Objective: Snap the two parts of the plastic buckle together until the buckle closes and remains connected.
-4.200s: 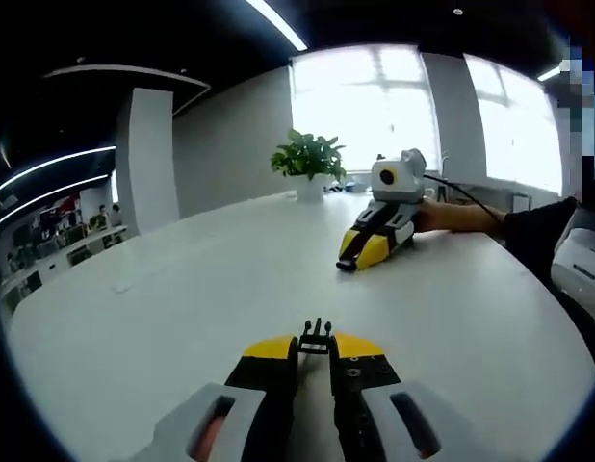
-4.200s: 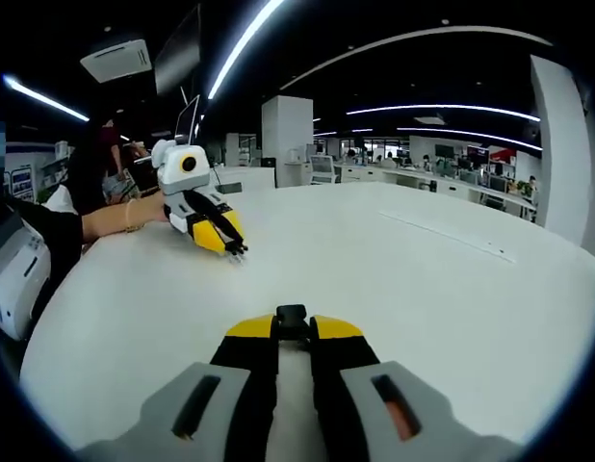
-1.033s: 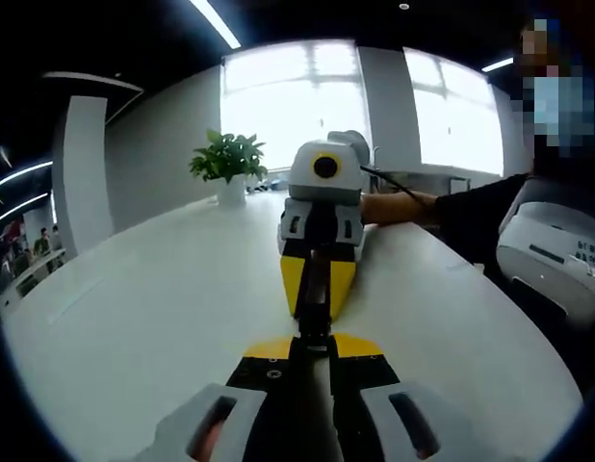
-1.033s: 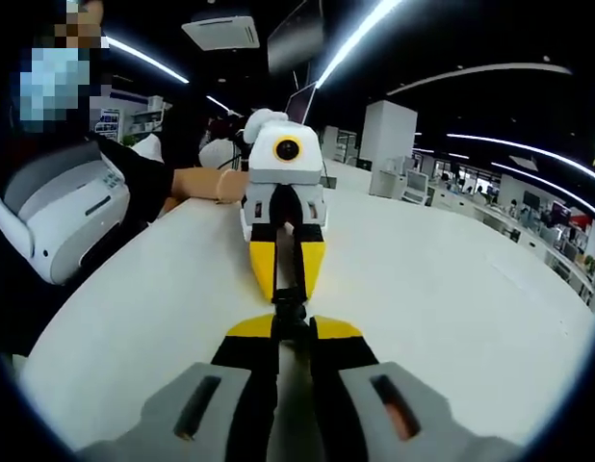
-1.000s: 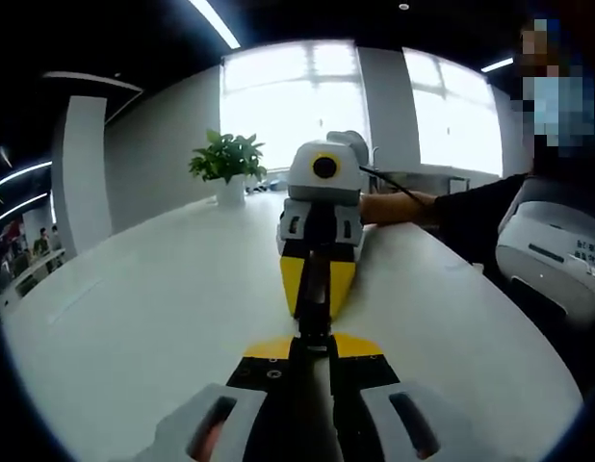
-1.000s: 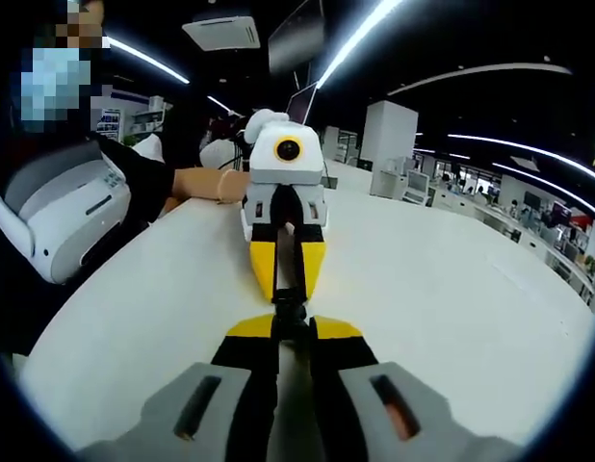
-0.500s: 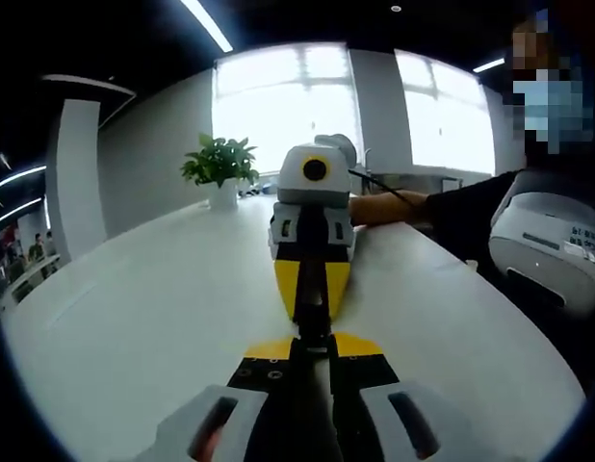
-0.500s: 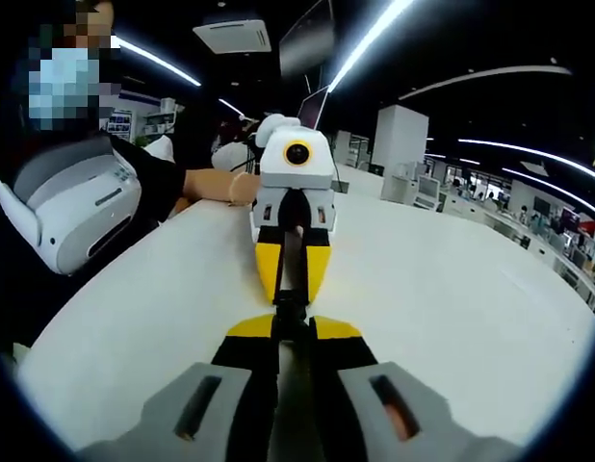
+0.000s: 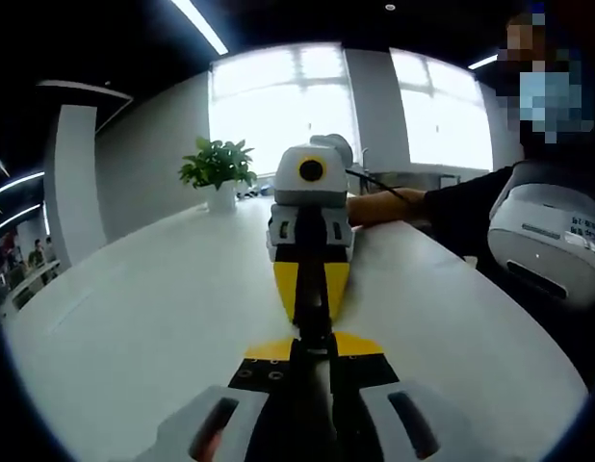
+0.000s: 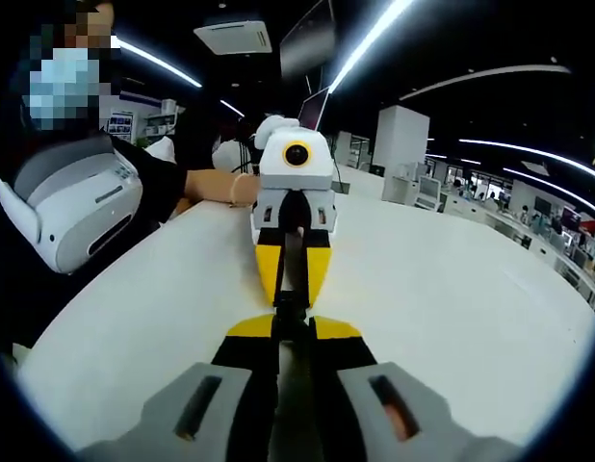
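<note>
While both meet tip to tip above the desk (image 9: pixel 134 318), the left hand-held gripper (image 9: pixel 312 339) and right hand-held gripper (image 10: pixel 290 316) each clamp the black buckle (image 9: pixel 312 323).

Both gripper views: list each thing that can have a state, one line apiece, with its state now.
Left gripper: shut on its buckle half, tip to tip with the other gripper.
Right gripper: shut on its buckle half, facing the left one head-on.
Buckle: black, pinched between the meeting tips; whether it has latched, I cannot tell.
Potted plant: upright on the white table.
</note>
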### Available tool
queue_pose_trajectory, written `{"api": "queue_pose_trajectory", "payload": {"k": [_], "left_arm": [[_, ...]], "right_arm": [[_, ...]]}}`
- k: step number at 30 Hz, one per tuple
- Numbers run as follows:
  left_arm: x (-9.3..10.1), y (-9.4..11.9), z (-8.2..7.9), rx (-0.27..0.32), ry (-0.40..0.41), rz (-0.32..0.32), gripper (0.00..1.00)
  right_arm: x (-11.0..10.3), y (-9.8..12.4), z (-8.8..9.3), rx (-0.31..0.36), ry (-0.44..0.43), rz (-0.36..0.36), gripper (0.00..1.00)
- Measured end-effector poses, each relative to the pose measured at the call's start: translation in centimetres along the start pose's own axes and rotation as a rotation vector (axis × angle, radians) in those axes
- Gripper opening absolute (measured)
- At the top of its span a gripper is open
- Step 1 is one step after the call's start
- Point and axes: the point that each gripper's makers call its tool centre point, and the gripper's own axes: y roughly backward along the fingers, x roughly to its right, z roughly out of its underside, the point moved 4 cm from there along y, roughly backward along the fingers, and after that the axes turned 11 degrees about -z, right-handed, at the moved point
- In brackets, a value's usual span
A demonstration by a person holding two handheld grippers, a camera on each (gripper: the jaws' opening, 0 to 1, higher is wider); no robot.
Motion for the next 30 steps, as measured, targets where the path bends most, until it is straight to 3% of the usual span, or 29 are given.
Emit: {"api": "queue_pose_trajectory", "payload": {"k": [2, 3, 5, 30], "left_arm": [[0.2, -0.2, 0.0, 0.004, -0.004, -0.003, 0.10], [0.2, -0.5, -0.2, 0.016, -0.009, -0.009, 0.10], [0.3, -0.4, -0.2, 0.005, -0.013, -0.008, 0.10], [0.4, 0.0, -0.1, 0.008, 0.003, -0.009, 0.11]], "right_arm": [[0.0, -0.3, -0.1, 0.003, -0.003, 0.005, 0.11], [-0.8, -0.9, -0.1, 0.001, -0.017, -0.033, 0.11], [-0.3, -0.6, -0.1, 0.000, -0.001, -0.007, 0.11], [0.4, -0.9, -0.1, 0.008, -0.030, -0.005, 0.12]]}}
